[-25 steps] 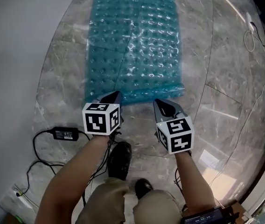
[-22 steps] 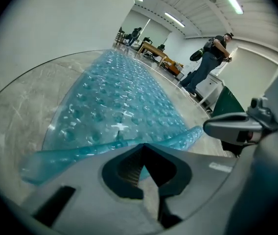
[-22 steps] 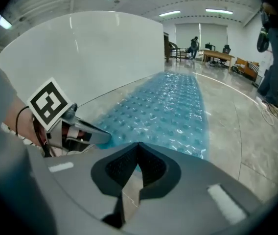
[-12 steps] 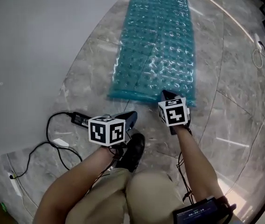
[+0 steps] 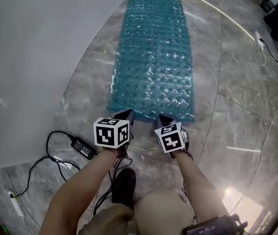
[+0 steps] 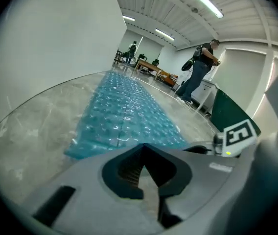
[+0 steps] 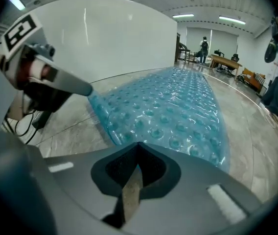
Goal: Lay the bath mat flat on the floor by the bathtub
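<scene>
I have the bath mat (image 5: 153,67) stretched out on the marble floor (image 5: 232,87). It runs from near to far, with its left long edge just beside the white wall of the bathtub (image 5: 31,58). From the head view it looks spread to its full length. A faint crease runs down the middle, and I see no fold or bunching on the far end. The left hand-held gripper (image 5: 127,114) sits at the near left corner of the mat and the right hand-held gripper (image 5: 162,118) at the near edge, a little right of it. Both are clenched, with the jaws pressed together. In each gripper's own view I see only bare floor behind the closed tips and the mat lying just past them, so I judge that neither is holding anything. In the right gripper view the near left corner of the mat (image 7: 104,114) looks a bit puffed, so it may not be lying fully flat. I judge the laying itself to be nearly done. What could remain is pressing or smoothing that near edge and then pulling both tools clear. A power adapter with its cable (image 5: 82,147) lies on the floor to the near left, apart from the mat.
</scene>
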`<state>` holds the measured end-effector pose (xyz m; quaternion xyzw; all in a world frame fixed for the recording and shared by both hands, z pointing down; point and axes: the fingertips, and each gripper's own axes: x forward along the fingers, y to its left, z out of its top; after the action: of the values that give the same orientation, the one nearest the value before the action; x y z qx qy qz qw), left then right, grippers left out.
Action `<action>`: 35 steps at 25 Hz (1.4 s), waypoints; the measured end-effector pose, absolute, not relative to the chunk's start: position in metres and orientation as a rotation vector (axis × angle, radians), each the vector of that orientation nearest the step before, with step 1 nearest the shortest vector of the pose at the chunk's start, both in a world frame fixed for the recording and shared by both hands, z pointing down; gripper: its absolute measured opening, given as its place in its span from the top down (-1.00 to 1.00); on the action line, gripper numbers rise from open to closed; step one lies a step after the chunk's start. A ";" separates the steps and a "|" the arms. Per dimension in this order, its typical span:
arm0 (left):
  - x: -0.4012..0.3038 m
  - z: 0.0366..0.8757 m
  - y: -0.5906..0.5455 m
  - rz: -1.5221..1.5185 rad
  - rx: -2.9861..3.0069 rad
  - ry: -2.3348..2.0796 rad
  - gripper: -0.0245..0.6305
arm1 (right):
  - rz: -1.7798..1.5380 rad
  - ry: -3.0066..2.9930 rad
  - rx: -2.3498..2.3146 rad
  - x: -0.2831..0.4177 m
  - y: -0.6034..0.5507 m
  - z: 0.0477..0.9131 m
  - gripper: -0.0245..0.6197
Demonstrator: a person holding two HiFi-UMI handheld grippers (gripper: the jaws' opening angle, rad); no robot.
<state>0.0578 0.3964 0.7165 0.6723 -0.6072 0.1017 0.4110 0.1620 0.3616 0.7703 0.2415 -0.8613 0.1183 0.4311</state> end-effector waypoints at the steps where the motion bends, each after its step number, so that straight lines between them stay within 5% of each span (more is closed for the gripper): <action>1: 0.057 0.726 0.385 0.273 1.686 -1.527 0.90 | 0.288 -2.149 0.579 0.161 0.366 0.771 0.90; 13: 0.064 0.767 0.393 0.233 1.581 -1.459 0.90 | 0.425 -2.157 0.521 0.167 0.374 0.780 0.91; 18: 0.073 0.684 0.383 0.035 1.748 -1.521 0.90 | 0.531 -2.279 0.502 0.156 0.363 0.745 0.90; 28: 0.066 0.430 0.363 -0.172 2.218 -2.119 0.90 | 0.086 -2.942 0.697 0.120 0.349 0.447 0.90; 35: 0.086 0.415 0.361 -0.169 2.309 -2.169 0.91 | -0.110 -2.980 0.804 0.132 0.357 0.428 0.90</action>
<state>0.0865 0.3613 0.4145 0.7278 -0.6836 -0.0533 -0.0154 0.1324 0.3569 0.4280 0.2603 -0.9645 -0.0355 0.0267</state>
